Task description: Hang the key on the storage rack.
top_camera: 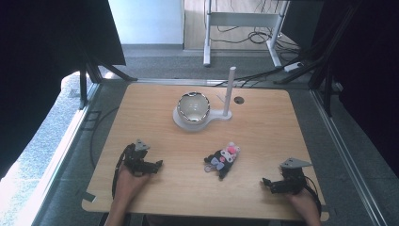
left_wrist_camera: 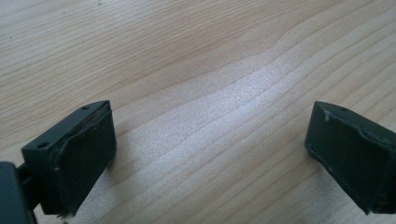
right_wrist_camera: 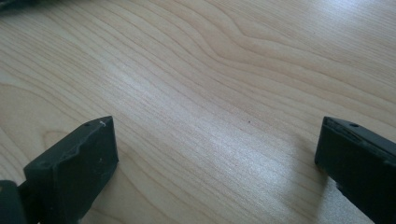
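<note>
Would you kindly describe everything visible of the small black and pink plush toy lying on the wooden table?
The small black and pink plush toy lies on its side on the light wooden table, in front of the shiny bowl. It looks soft, mostly black, with a pink and white part at its far end and a pale bow-like piece at its left. It lies between the two grippers, and neither touches it. Finer details are too small to tell.

A small plush toy (top_camera: pixel 222 160) lies on the wooden counter (top_camera: pixel 263 132), between the two tongs and nearer the person's edge than the far one. It is mostly black, with a pink-and-white patch at its far end and a pale grey bit on its left side — it lies flat, its long axis running slantwise, near end pointing toward the person. Nothing touches it.
</note>
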A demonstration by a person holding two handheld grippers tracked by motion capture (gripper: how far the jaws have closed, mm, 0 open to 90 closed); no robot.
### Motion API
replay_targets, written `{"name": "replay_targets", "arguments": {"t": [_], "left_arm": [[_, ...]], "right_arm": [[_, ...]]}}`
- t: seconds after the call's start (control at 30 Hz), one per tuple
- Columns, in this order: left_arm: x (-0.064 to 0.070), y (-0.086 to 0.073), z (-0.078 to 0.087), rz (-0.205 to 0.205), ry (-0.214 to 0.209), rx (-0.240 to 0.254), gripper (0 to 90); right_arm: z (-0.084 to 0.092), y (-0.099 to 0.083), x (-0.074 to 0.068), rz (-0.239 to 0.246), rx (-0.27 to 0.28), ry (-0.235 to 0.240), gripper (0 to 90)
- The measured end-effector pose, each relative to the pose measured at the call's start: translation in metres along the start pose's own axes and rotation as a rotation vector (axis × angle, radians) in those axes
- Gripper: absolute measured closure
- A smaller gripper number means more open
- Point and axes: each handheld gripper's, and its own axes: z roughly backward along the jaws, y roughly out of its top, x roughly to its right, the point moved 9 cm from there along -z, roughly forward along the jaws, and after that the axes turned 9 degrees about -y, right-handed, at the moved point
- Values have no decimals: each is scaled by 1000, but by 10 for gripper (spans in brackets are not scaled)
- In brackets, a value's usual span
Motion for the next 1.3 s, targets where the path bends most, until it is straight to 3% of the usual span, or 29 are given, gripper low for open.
{"name": "replay_targets", "arguments": {"t": [0.77,1.2,1.3], "left_arm": [[0,0,0,0,1,0,19],[0,0,0,0,1,0,19],[0,0,0,0,1,0,19]], "right_arm": [[1,0,-1,2,-21,9,0],[7,6,1,49,-48,19,0],[7,10,-2,72,-66,40,0]]}}
